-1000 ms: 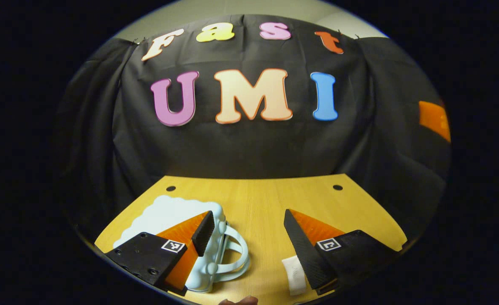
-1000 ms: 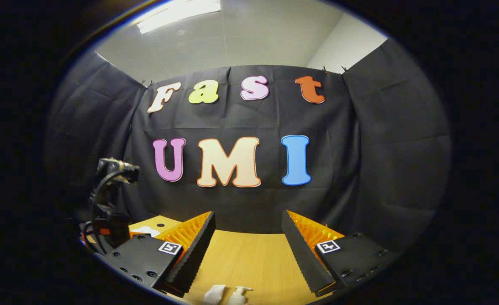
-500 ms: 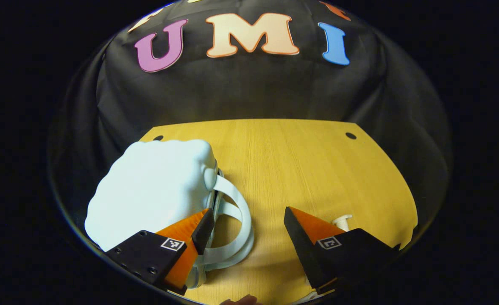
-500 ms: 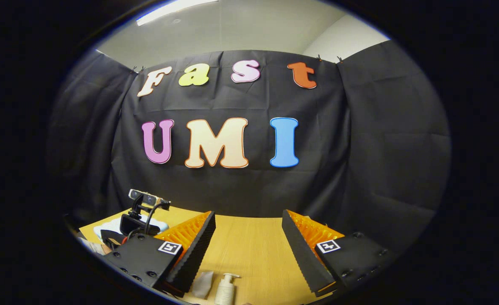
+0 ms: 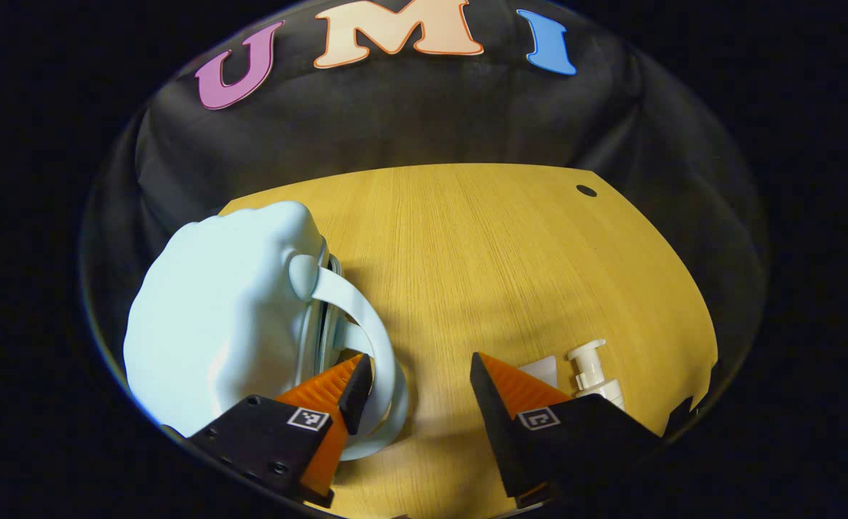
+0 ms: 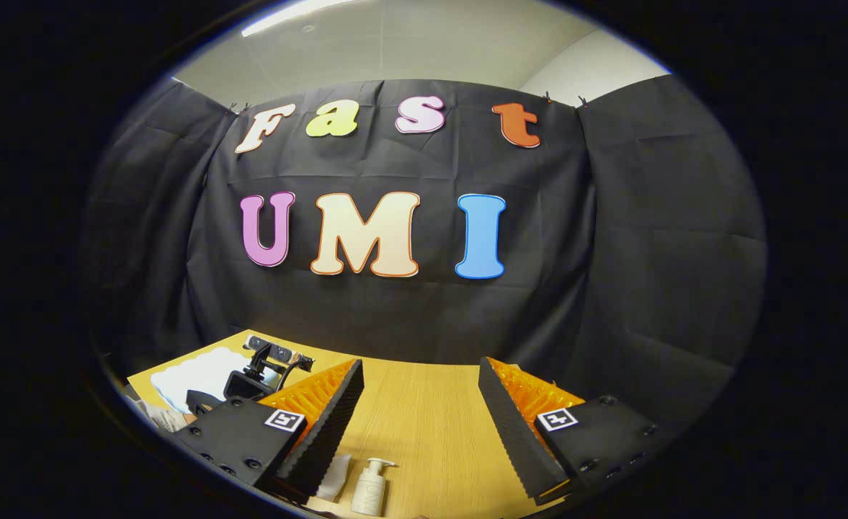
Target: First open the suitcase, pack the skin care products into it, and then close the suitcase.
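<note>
Wooden table (image 5: 481, 245) carries closed suitcase (image 5: 215, 317), its handle (image 5: 366, 339) seemingly touching wide-open, empty left gripper (image 5: 415, 375)

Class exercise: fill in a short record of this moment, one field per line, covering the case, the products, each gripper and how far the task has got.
Case: pale blue cloud-shaped suitcase lying closed on the wooden table, loop handle toward the table's middle.
Products: white pump bottle and a small white sachet beside it, both on the table, outside the case.
Left gripper: open, low at the handle; one finger lies against the loop, no grip.
Right gripper: open, empty, above the table, the pump bottle below it.
Stage: opening not yet done.
</note>
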`<action>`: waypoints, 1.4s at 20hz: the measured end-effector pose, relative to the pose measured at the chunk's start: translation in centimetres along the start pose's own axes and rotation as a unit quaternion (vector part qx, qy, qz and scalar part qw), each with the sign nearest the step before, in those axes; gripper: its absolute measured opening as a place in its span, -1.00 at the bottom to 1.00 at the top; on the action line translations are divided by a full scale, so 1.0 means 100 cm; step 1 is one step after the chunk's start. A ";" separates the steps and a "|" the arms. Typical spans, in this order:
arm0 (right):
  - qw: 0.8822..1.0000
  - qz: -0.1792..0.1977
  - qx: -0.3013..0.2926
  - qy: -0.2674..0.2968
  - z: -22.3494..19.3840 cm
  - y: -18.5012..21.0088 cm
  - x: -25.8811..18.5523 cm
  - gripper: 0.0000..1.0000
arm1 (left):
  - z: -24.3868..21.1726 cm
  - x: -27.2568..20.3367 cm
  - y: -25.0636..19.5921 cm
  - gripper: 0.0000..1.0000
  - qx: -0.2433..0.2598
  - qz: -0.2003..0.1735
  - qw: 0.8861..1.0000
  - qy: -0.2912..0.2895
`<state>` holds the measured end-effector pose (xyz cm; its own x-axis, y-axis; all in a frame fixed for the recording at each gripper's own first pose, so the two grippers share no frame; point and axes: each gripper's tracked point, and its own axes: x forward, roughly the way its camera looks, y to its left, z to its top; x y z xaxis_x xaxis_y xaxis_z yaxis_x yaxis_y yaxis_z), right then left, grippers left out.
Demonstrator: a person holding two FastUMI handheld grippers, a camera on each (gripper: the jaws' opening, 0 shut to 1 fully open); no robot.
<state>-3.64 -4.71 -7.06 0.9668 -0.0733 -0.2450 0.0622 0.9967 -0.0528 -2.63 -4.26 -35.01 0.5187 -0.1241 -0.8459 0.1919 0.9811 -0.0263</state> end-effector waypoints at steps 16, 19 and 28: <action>1.000 0.013 0.018 -0.007 -0.003 0.002 0.009 1.00 | 0.003 0.003 0.012 -1.00 0.038 -0.008 0.998 0.052; 1.000 0.018 0.024 -0.008 -0.003 0.005 0.013 1.00 | 0.018 -0.017 0.013 -1.00 0.039 -0.018 0.999 0.026; 0.998 0.052 0.044 -0.015 -0.006 0.038 0.023 1.00 | 0.088 -0.084 0.055 -1.00 0.018 -0.021 0.999 -0.038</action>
<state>-1.33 -1.09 -8.37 0.9760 0.0299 -0.2158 -0.0182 0.9983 0.0560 1.39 0.89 -23.33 0.5715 -0.1767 -0.8013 0.2442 0.9689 -0.0395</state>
